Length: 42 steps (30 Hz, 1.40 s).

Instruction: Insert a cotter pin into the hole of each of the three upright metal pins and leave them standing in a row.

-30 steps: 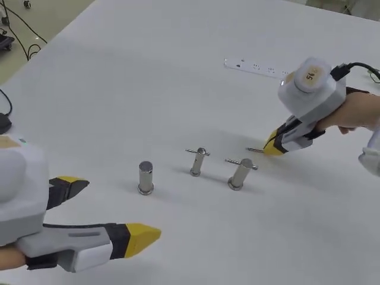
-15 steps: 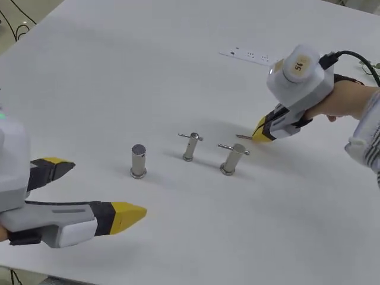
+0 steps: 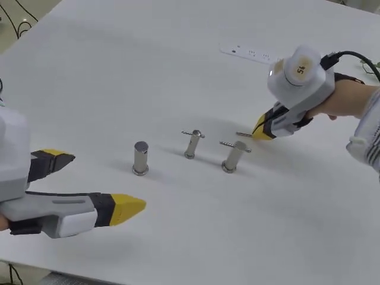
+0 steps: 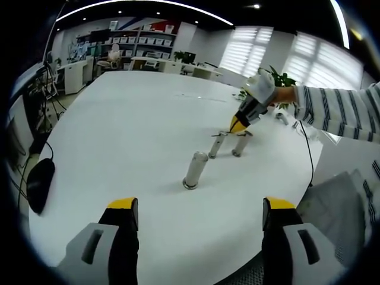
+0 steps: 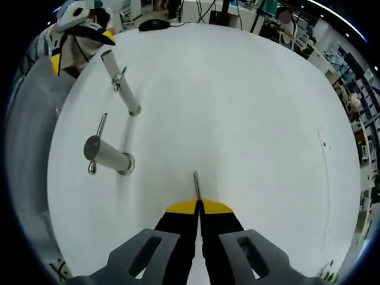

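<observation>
Three upright metal pins stand in a row on the white table. The left pin [image 3: 141, 158] [image 4: 195, 170] has no cotter pin through it. The middle pin [image 3: 191, 144] and the right pin [image 3: 232, 156] each carry one. My right gripper [image 3: 259, 133] [image 5: 199, 205] is shut on a loose cotter pin [image 3: 243, 135] [image 5: 195, 184], low over the table just behind the right pin. My left gripper [image 3: 95, 184] [image 4: 199, 208] stands open and holds nothing, in front of and to the left of the left pin.
A white power strip [image 3: 249, 53] lies at the back of the table [image 3: 178, 71]. The table's near edge runs just below the left gripper. A striped sleeve [image 4: 332, 110] reaches in from the right.
The head camera has shifted. My right gripper stays shut on the cotter pin beside the right pin, barely moved. The left gripper stays open.
</observation>
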Each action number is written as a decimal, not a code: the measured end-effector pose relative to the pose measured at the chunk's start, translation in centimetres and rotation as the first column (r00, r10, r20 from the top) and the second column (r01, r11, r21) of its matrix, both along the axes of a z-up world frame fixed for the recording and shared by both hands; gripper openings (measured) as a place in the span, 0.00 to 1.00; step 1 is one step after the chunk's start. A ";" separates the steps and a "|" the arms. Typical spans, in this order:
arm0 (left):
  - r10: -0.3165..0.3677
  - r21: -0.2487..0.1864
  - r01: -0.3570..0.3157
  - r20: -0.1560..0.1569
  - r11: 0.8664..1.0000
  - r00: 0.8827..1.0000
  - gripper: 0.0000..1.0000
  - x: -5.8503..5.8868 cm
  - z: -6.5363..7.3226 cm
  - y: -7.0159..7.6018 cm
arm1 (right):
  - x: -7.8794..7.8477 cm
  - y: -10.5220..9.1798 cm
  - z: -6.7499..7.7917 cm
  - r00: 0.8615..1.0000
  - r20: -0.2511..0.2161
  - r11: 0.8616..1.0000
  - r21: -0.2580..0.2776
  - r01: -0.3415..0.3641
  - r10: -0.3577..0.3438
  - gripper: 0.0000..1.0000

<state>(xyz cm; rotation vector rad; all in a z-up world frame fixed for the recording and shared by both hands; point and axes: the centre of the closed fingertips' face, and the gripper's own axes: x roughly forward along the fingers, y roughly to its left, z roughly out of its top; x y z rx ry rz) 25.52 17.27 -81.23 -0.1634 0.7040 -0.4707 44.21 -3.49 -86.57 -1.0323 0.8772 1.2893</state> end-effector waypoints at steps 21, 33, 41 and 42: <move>-0.004 0.007 0.004 -0.021 1.000 1.000 0.85 -0.3 -0.3 0.2 | 0.8 0.8 -0.6 0.998 0.006 0.998 0.003 -0.060 0.060 0.10; -0.013 -0.010 0.012 -0.023 1.000 1.000 0.83 -0.3 -0.3 -0.1 | 0.3 0.8 -0.8 0.997 -0.048 0.999 -0.009 0.052 -0.052 0.05; -0.045 0.000 0.045 -0.028 0.999 0.999 0.84 -0.5 -0.3 -0.6 | -0.4 0.6 -0.6 0.998 0.003 0.998 -0.039 0.055 -0.055 0.03; -0.052 0.001 0.052 -0.032 0.999 0.998 0.84 -0.5 -0.3 -0.7 | -0.5 0.6 -0.6 0.999 0.010 0.998 -0.041 0.046 -0.046 0.03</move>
